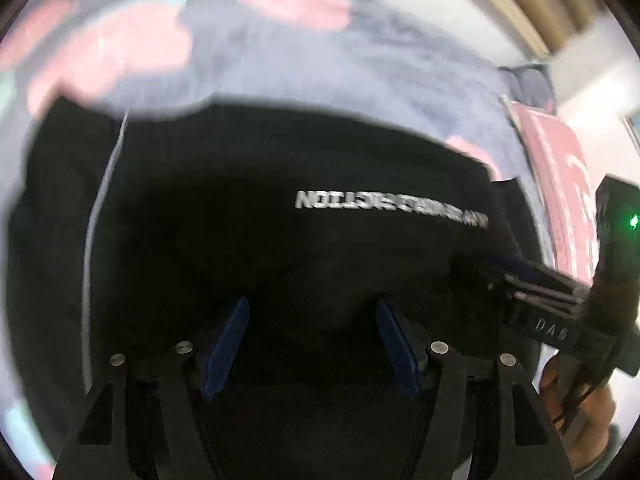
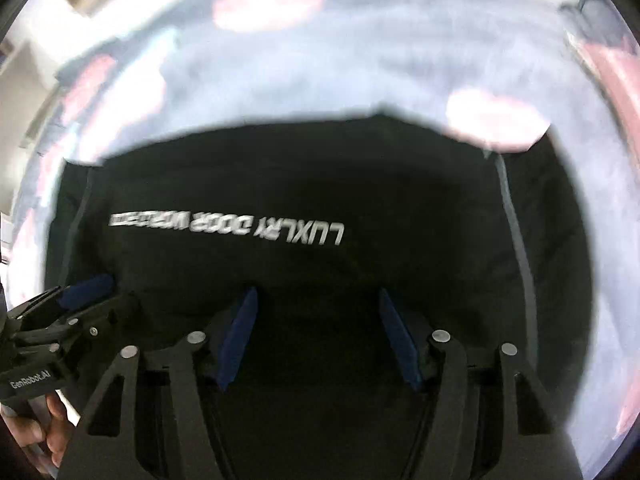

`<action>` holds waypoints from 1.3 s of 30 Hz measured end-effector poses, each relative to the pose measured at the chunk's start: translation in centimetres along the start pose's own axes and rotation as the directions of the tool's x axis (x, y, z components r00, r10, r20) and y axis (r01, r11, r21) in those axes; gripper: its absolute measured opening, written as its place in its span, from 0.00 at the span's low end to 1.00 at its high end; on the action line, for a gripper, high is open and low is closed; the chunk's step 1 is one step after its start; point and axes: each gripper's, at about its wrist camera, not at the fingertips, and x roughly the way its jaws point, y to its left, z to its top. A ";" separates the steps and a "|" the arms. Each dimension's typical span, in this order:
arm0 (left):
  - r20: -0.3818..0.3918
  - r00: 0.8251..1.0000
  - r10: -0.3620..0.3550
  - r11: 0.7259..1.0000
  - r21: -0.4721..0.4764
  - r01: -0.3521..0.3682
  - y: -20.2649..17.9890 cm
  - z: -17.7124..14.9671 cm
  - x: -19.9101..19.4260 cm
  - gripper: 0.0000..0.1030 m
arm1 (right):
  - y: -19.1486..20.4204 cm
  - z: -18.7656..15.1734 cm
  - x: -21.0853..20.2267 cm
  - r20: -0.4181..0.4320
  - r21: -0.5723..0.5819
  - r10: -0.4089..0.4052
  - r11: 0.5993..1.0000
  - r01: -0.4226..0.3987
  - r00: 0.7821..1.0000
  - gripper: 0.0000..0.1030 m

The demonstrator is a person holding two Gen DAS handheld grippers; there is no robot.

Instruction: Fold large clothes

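Two wrist views over a black garment spread flat on a bed whose bedspread is grey-blue with pink patches. The garment carries one line of white lettering, upside down in both views, so its top lies toward the person and its far hem runs across the upper edge of the dark area. The left tongs hang just above the cloth with blue pads spread apart and nothing between them; the right tongs are likewise parted and empty, pads apart over the near part of the fabric. Each tool shows at the inner edge of the other's view, so the two work side by side along the garment's near edge. The cloth extends forward from both, its long axis apparently running away from the person. Neither hand is clearly nearer. Both pictures are motion-blurred; contact with the fabric cannot be judged.
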 end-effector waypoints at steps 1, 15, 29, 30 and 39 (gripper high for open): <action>0.007 1.000 -0.004 1.000 -0.011 0.004 0.4 0.0 0.7 0.65 | 0.1 -0.2 0.6 -0.003 -0.003 -0.021 1.000 0.021 1.000 0.64; 0.078 0.997 -0.028 0.987 0.161 0.015 -2.8 -8.6 -7.3 0.66 | -0.9 -9.1 -8.2 0.077 -0.047 0.080 0.996 -0.077 0.994 0.64; 0.018 0.999 -0.038 0.999 0.008 0.038 1.5 -12.9 -7.9 0.66 | -1.2 -13.8 -5.6 -0.066 0.019 0.047 0.999 -0.045 0.997 0.67; 0.045 0.998 -0.035 0.999 0.001 0.035 2.3 -13.0 -9.1 0.66 | -2.0 -14.1 -6.3 -0.063 0.037 0.053 0.998 -0.051 0.997 0.67; 0.178 0.984 0.022 0.985 -0.172 0.009 10.3 -12.4 -15.7 0.66 | -8.1 -17.3 -10.1 -0.014 0.177 0.014 0.984 -0.011 1.000 0.70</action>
